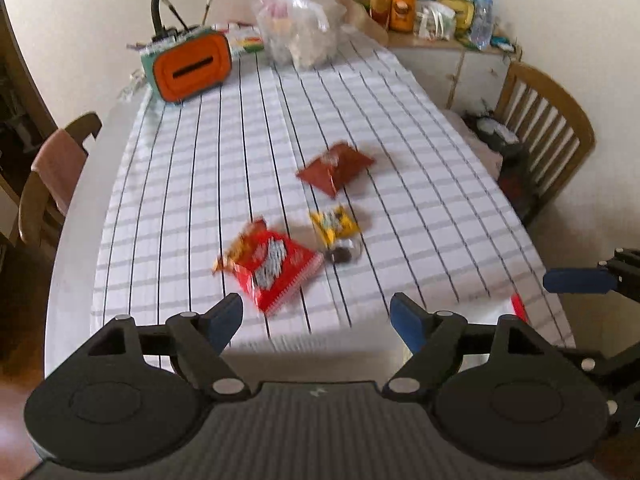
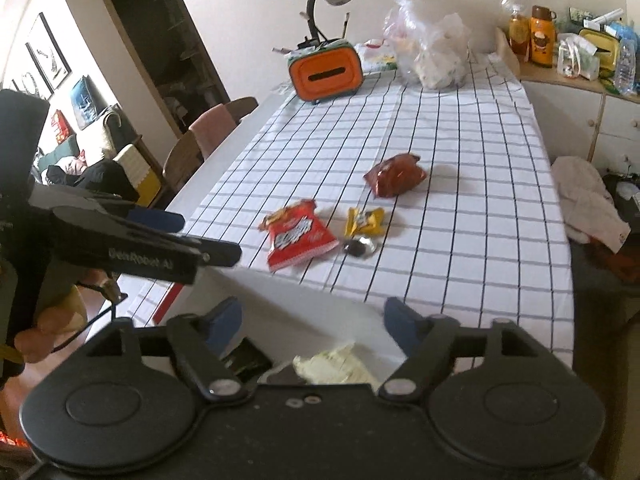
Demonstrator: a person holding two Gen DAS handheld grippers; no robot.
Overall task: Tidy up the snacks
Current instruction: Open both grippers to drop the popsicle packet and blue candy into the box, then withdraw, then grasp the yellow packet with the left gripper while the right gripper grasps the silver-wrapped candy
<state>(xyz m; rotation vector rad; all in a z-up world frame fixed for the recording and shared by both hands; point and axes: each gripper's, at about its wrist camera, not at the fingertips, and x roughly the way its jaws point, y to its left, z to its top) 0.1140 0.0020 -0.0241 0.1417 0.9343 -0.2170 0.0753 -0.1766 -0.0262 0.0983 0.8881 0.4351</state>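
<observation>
My left gripper hung wide apart and empty over the near table edge; my right gripper was equally spread, holding nothing. On the checked cloth lay the red bag, nearest; just right of it the yellow pack touching a foil piece; farther off, the dark-red pouch.

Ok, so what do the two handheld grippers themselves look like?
Both match: the left gripper and right gripper have matte black bodies with two round discs, black linkage arms with silver pivot pins, and dark blue finger pads. Seen from the right wrist view, the left one carries white lettering, blurred, on its side.
</observation>
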